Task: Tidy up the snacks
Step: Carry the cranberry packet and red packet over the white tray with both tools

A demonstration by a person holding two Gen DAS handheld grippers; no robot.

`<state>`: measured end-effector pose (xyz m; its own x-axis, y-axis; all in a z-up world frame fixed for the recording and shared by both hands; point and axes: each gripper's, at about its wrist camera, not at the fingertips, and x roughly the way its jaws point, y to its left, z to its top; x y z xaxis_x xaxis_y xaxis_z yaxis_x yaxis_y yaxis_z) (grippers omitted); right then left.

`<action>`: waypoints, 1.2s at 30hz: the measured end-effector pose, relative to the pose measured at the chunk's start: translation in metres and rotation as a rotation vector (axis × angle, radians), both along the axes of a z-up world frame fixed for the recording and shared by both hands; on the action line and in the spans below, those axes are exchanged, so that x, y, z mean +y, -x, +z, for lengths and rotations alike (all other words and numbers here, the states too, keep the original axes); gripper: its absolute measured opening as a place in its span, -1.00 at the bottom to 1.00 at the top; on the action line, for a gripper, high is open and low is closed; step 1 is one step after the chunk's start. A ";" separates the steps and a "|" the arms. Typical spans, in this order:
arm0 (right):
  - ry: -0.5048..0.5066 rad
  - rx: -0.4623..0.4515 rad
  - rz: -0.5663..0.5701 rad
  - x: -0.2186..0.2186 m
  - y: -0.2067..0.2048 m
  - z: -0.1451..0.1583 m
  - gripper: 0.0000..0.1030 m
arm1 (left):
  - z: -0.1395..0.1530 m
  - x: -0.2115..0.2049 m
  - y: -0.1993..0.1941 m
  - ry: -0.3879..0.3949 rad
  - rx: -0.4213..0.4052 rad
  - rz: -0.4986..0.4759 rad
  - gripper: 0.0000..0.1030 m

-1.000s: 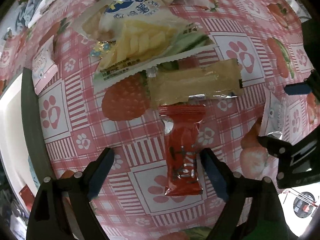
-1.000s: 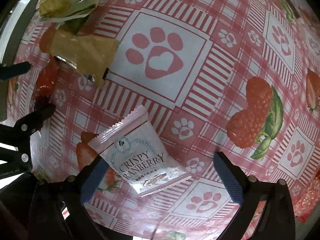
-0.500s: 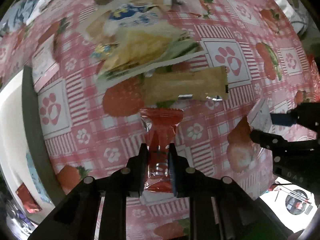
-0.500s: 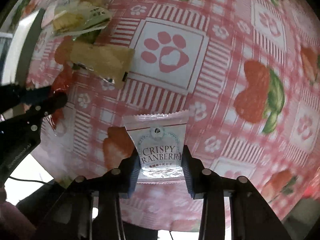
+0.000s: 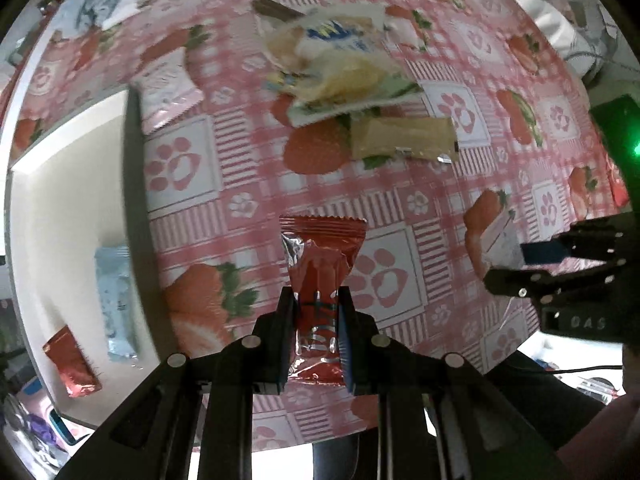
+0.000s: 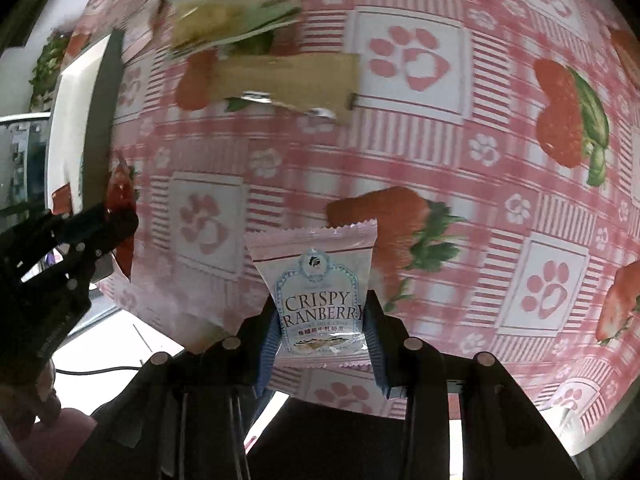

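Our left gripper [image 5: 316, 334] pinched a glossy red foil packet [image 5: 320, 280] with a serrated top edge, held above the strawberry-and-paw-print tablecloth [image 5: 420, 184]; its lettering was unreadable. Our right gripper [image 6: 322, 334] clamped a smooth pale-pink sachet [image 6: 316, 280] reading "CRISPY CRANBERRY". A white tray [image 5: 60, 208] at the left held a light-blue wrapper [image 5: 114, 300] and a red one [image 5: 72, 362]. A tan packet [image 5: 404, 138] lay farther off.

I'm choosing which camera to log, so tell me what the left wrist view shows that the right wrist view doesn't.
Only the left wrist view: the blue packet and a small red packet lying inside the white tray.

Only the right wrist view: the readable Crispy Cranberry packet in the right gripper.

Both: the red packet in the left gripper, the tan packet and the tablecloth.
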<state>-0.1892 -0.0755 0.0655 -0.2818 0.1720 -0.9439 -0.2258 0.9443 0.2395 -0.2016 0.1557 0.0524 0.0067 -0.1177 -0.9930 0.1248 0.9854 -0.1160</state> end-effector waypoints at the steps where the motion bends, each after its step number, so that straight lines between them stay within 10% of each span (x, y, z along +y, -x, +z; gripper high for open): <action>1: 0.002 -0.006 0.014 0.004 0.000 0.003 -0.21 | 0.002 0.004 -0.001 0.002 -0.007 0.008 -0.57; 36: 0.024 -0.123 0.312 0.137 -0.033 0.048 -0.21 | 0.030 0.161 0.030 -0.022 -0.109 0.341 -0.57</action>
<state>-0.1564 0.0614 0.1132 -0.2007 0.0726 -0.9770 -0.5312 0.8299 0.1708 -0.2318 0.3166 0.0824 0.1480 -0.0689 -0.9866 -0.2016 0.9745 -0.0983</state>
